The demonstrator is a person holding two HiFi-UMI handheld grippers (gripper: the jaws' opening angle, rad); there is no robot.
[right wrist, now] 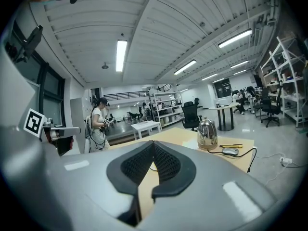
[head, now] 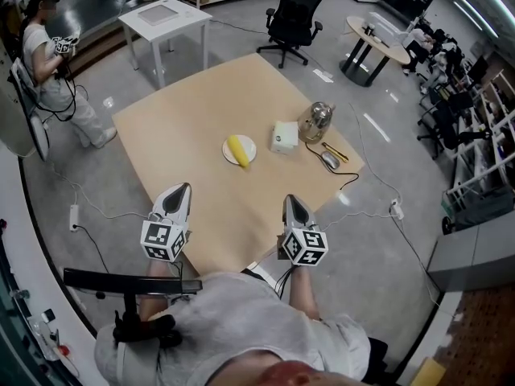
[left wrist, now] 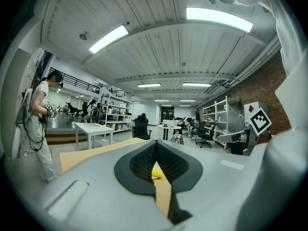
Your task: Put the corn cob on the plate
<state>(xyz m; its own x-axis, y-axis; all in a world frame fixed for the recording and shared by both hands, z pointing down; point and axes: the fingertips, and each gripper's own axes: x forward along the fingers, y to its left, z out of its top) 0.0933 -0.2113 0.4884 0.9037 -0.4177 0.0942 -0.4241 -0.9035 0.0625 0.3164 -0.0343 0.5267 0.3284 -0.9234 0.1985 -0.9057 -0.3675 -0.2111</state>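
Corn cob (head: 239, 150) lies on the white plate (head: 228, 154), mid-table, its near end out at the plate's rim. By the look of it, the task is done.

Left gripper (head: 183, 188) and right gripper (head: 291, 200) hover at the table's (head: 177, 135) near edge, well apart from the plate. Both have jaws pressed together at the tips, nothing between them.

Risks, as I judge them:
- The cob is round and sits off-centre, so a knock to the table could roll it over the shallow rim.
- A closed gripper going forward again could nudge the cob or skid the plate.
- The mouse cable hangs off the far edge and is a snag point.

Count: one cob, one plate, one kettle (head: 315, 121), one white box (head: 284, 137), one mouse (head: 330, 161), two grippers.
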